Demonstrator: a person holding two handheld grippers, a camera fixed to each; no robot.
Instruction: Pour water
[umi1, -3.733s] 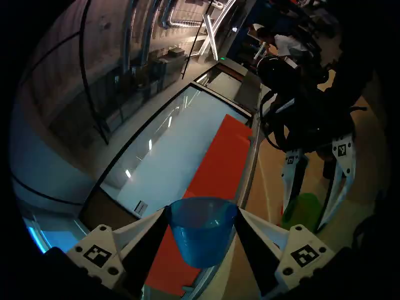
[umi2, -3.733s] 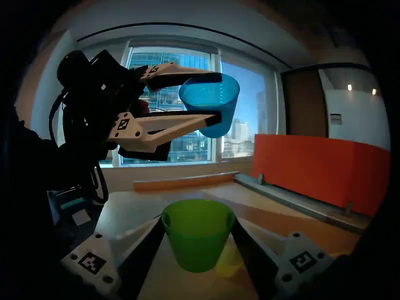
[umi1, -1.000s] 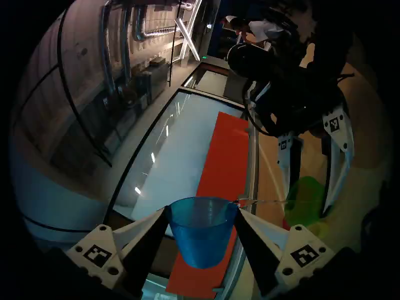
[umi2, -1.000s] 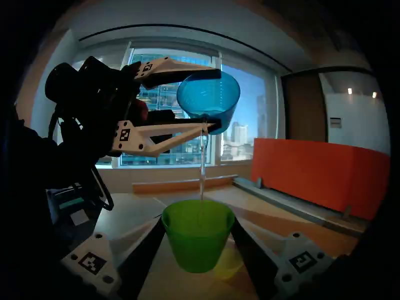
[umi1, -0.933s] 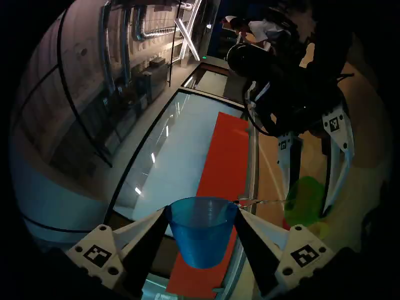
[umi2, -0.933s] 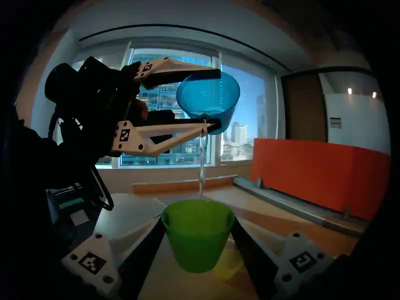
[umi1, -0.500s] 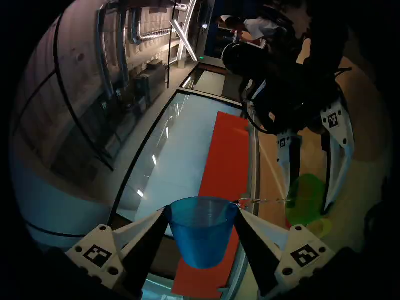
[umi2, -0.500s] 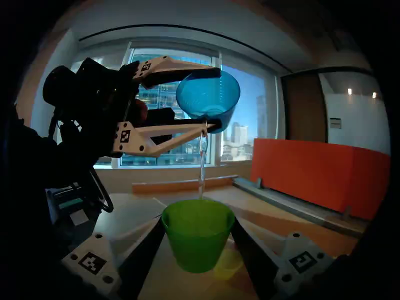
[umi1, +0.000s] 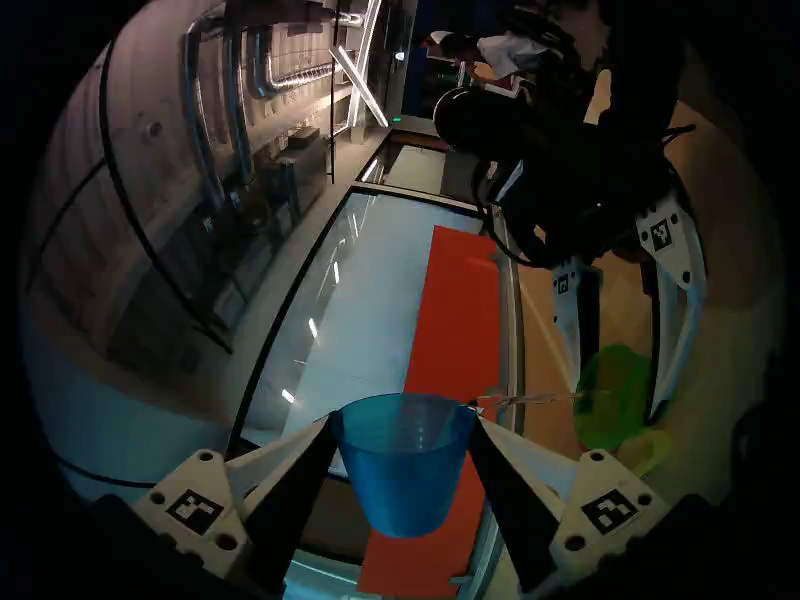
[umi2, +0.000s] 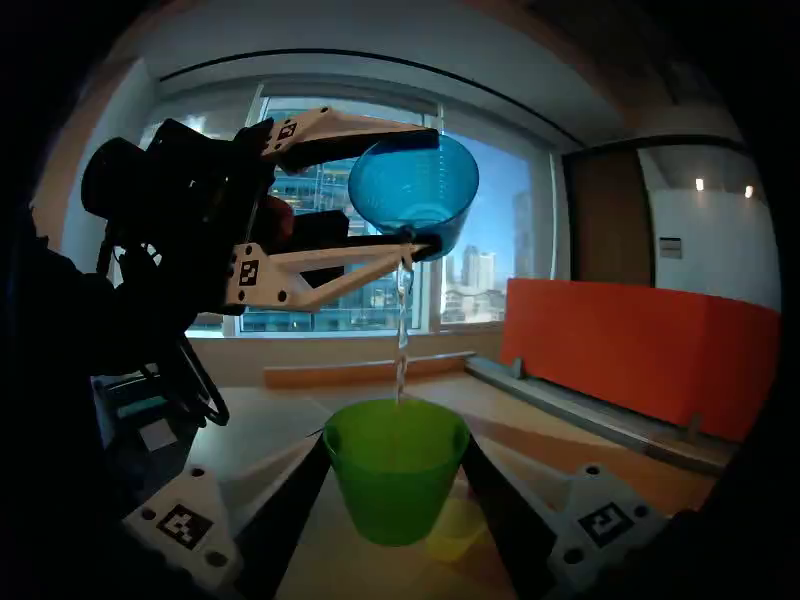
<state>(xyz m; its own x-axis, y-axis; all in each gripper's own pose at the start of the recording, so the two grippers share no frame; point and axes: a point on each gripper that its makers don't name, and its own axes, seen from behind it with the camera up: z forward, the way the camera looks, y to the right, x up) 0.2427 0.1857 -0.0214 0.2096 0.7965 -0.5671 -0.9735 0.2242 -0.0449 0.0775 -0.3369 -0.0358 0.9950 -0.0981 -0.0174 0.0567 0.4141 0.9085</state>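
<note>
Sideways, left tool (umi1: 405, 430) grips a tilted blue cup (umi2: 413, 195), water (umi2: 401, 330) streaming into the green cup (umi2: 397, 485) right tool (umi2: 397, 450) holds

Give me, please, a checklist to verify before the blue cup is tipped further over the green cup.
1. Left gripper grips the blue cup: ok, both fingers press on its sides.
2. Right gripper grips the green cup: ok, a finger presses on each side.
3. Green cup upright, mouth up: ok.
4. Blue cup's lip above the green cup's mouth: ok, the water stream falls from the lip into the mouth.
5. Water level in the green cup: cannot tell, the inside is hidden from this angle.
6. Water left in the blue cup: cannot tell.
</note>
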